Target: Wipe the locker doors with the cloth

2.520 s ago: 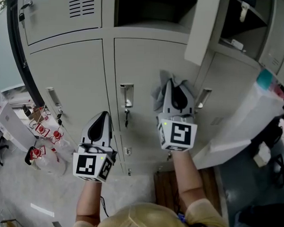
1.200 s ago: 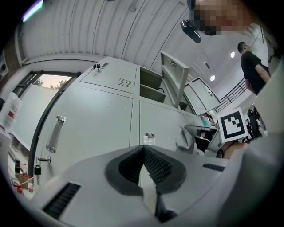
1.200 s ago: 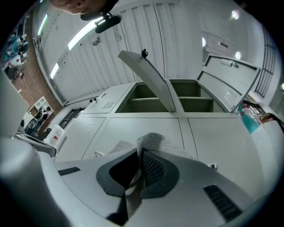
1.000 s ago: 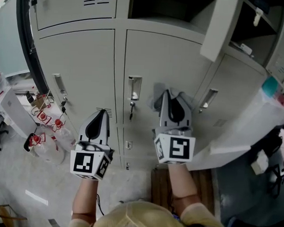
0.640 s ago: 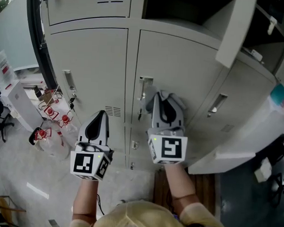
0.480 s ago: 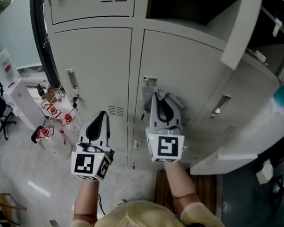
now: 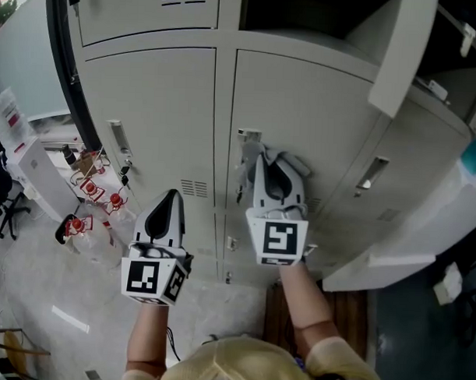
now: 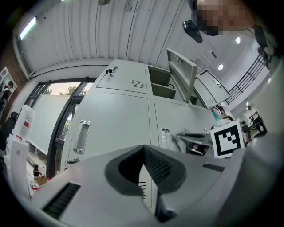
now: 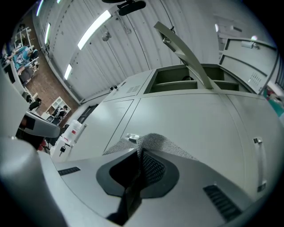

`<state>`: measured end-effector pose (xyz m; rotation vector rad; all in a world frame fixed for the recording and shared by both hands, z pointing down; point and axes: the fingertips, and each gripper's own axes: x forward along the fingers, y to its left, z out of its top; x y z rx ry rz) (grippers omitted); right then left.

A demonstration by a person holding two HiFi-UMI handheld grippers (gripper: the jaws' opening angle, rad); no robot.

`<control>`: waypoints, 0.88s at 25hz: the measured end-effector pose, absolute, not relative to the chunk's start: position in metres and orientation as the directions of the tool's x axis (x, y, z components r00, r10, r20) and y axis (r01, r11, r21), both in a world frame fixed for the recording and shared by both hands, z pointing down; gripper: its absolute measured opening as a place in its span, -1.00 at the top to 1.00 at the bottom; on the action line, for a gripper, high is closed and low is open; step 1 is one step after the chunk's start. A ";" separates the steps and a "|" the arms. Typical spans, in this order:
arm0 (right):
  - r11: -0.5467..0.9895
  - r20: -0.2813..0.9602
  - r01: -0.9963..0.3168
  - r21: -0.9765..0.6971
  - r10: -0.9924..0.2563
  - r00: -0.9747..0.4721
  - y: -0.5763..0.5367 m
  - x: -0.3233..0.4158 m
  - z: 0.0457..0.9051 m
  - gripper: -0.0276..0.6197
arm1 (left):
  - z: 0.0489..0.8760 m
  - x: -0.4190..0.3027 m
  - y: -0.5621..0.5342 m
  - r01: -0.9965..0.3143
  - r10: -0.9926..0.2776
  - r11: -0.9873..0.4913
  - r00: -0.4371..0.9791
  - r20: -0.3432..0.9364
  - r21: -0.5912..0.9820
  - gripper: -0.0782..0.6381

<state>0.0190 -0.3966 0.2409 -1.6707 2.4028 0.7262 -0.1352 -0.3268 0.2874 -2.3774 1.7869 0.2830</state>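
Note:
A grey cloth [image 7: 292,163] is pinched in my right gripper [image 7: 268,158], which is shut on it and holds it against the middle locker door [image 7: 311,102], just below that door's handle [image 7: 248,136]. In the right gripper view the cloth [image 9: 156,142] bunches out past the closed jaws of the right gripper [image 9: 139,153] onto the door. My left gripper [image 7: 172,195] is shut with nothing in it and hangs in front of the lower part of the left locker door [image 7: 159,97]. In the left gripper view its jaws meet at the left gripper tip [image 8: 143,150].
An upper locker door [image 7: 404,51] stands open at top right. The left door's handle [image 7: 117,139] has keys hanging under it. Red-tagged bottles [image 7: 79,219] and a white box [image 7: 24,166] sit on the floor at left. A lower door [image 7: 376,260] swings out at right.
My right gripper has slid the cloth leftward across the middle door, from near the right-hand handle to beside the door's own handle. The left gripper has stayed where it was.

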 end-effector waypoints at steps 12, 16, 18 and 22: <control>0.154 -0.367 -0.941 0.302 -0.892 -0.264 -0.395 0.079 0.242 0.90 | 0.289 -0.092 -0.342 -0.923 -0.896 -0.384 0.375 -0.237 -0.010 0.78; 0.111 -0.361 -0.951 0.289 -0.907 -0.216 -0.394 0.101 0.244 0.90 | 0.291 -0.073 -0.347 -0.904 -0.878 -0.428 0.418 -0.234 -0.008 0.78; 0.088 -0.358 -0.953 0.292 -0.913 -0.194 -0.394 0.112 0.246 0.90 | 0.291 -0.063 -0.349 -0.893 -0.868 -0.450 0.439 -0.233 -0.008 0.78; 0.042 -0.347 -0.957 0.286 -0.927 -0.144 -0.393 0.135 0.251 0.90 | 0.292 -0.045 -0.353 -0.873 -0.848 -0.487 0.476 -0.233 -0.010 0.78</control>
